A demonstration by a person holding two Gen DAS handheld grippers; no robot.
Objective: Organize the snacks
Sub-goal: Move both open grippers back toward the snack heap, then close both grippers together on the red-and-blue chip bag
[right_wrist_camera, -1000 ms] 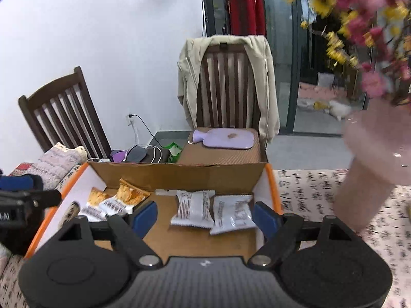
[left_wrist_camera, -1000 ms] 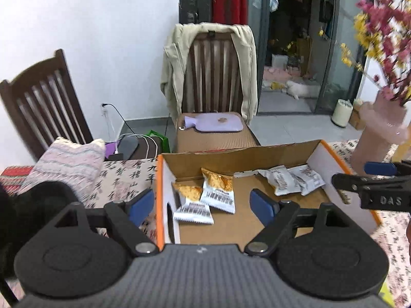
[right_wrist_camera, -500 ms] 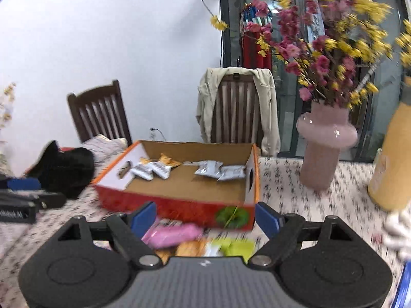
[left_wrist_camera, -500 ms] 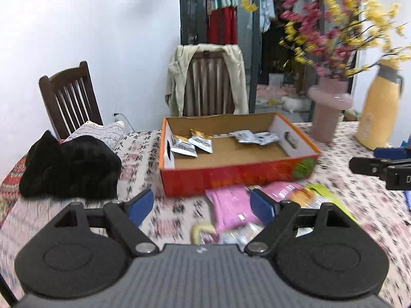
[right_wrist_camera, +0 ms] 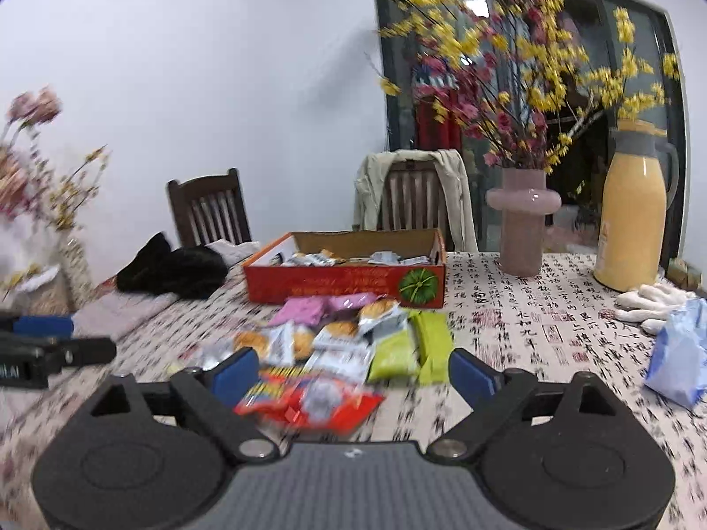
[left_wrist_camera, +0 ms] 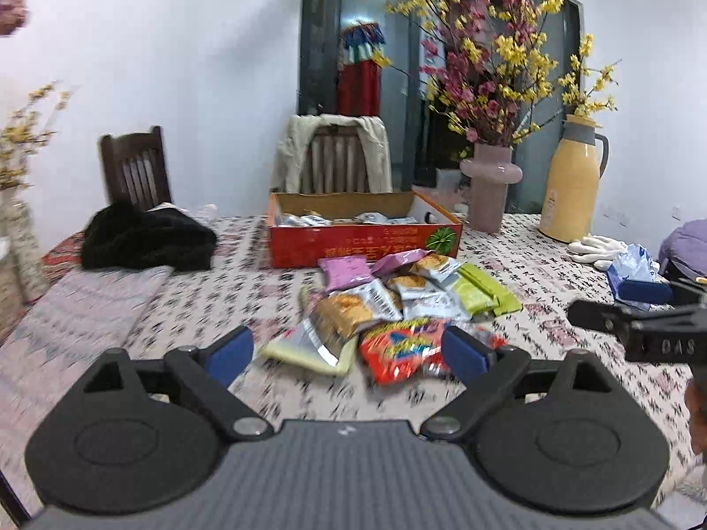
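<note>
A loose heap of snack packets (left_wrist_camera: pixel 397 304) is spread on the bench (left_wrist_camera: pixel 552 274), just in front of the orange box (left_wrist_camera: pixel 362 238), which lies at twelve o'clock from the heap and already holds several small packets. The packets are judged light, soft and crinkly, with slick foil skins that are likely to slide over one another; the contents look crushable, so a sealed edge or corner seems the better hold than the puffed middle. The red packet (left_wrist_camera: pixel 404 349) at the near end overlaps its neighbours least on its near side and is judged the easiest to take. The green packets (right_wrist_camera: pixel 411 344) lie at the heap's three o'clock side, the pink ones (right_wrist_camera: pixel 309 309) at twelve, next to the box wall.

The left gripper (left_wrist_camera: pixel 349 353) is spread wide with nothing between its fingers, hovering just short of the heap; the right gripper (right_wrist_camera: pixel 353 371) is likewise released and empty, over the red packet.

Open bench is seen at six o'clock and at three. A pink vase (right_wrist_camera: pixel 523 229) and yellow flask (right_wrist_camera: pixel 634 229) stand at two o'clock, white gloves (right_wrist_camera: pixel 649 304) and a blue bag (right_wrist_camera: pixel 680 357) at three, dark clothing (left_wrist_camera: pixel 146 238) at ten.
</note>
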